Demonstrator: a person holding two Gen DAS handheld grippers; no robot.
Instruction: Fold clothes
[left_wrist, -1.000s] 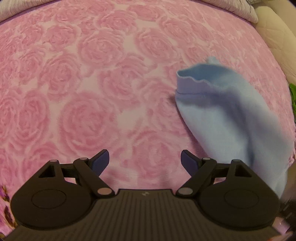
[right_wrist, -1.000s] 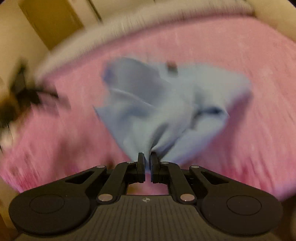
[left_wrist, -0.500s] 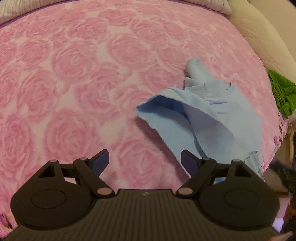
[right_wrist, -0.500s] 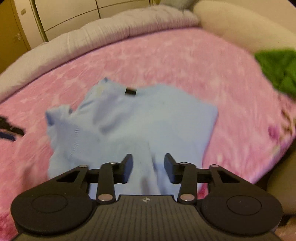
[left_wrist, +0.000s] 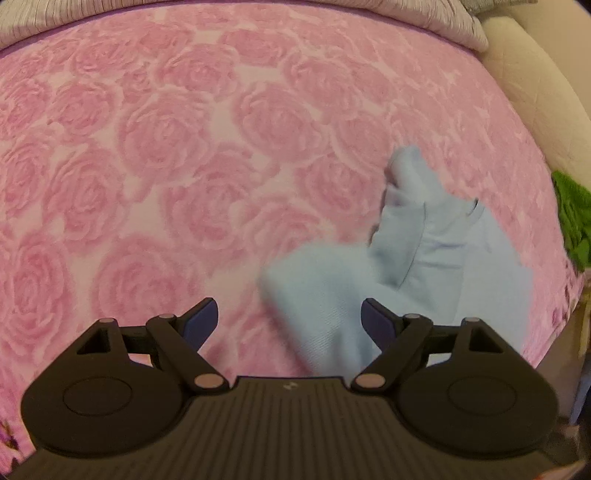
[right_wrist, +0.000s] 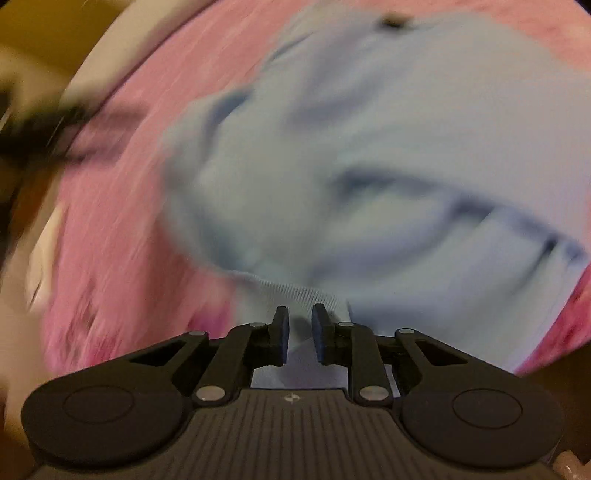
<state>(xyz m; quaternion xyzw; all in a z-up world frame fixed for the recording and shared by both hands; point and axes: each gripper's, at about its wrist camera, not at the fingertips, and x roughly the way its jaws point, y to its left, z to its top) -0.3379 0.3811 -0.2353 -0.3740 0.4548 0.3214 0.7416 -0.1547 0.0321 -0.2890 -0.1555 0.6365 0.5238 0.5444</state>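
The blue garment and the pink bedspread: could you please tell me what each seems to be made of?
Blue garment: soft matte knit, probably cotton jersey; a ribbed hem shows in the right wrist view and it drapes in limp folds. Pink bedspread: plush, matte textile, possibly fleece or chenille; its rose pattern looks raised and fuzzy, though the exact fibre cannot be told.

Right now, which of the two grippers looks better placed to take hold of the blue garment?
The right gripper: its jaws are closing with the light blue garment's ribbed hem between them. The left gripper stands wide open above the pink bedspread, with only an edge of the cloth between its fingers.
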